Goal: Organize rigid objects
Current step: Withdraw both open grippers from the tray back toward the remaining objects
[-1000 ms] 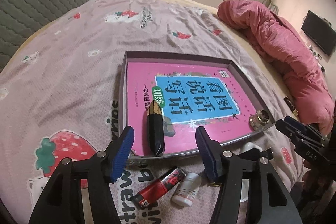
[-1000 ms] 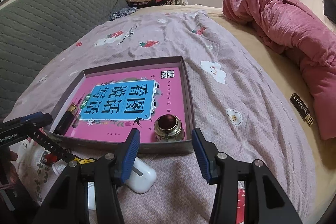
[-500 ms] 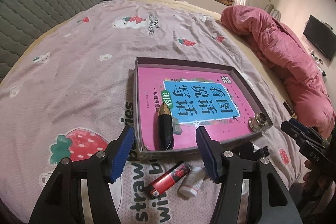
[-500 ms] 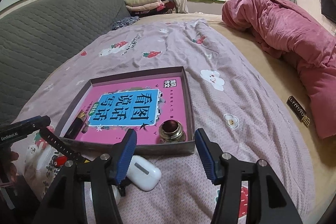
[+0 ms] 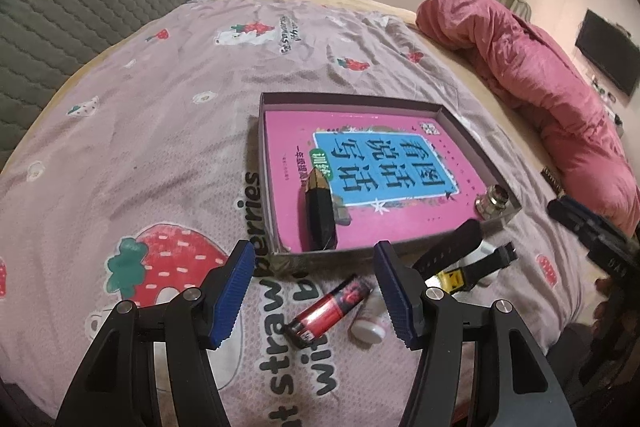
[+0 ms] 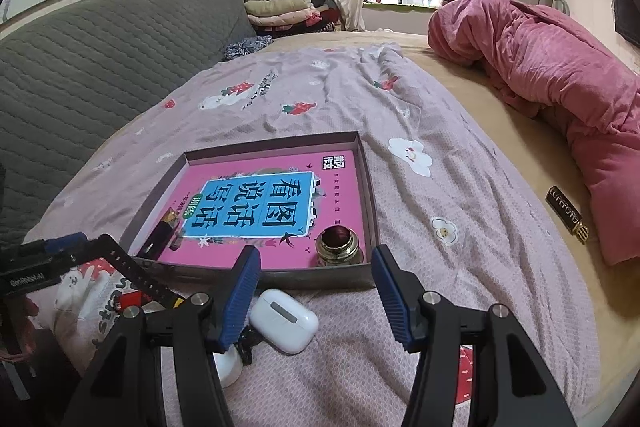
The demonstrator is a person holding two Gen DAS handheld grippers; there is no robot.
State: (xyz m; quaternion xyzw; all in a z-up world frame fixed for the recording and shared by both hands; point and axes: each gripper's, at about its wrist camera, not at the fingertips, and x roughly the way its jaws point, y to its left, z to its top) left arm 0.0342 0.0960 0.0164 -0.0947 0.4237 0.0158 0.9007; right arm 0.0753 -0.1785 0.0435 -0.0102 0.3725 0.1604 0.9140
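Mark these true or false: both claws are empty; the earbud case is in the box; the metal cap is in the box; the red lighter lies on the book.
1. Both the left claw and right claw are empty: true.
2. The white earbud case is in the box: false, it lies on the sheet in front.
3. The metal cap is in the box: true.
4. The red lighter lies on the pink book: false, it lies on the sheet.

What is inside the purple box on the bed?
Inside the box lies a pink book. On it rest a dark pen-shaped thing and a small metal jar. Anything under the book is hidden.
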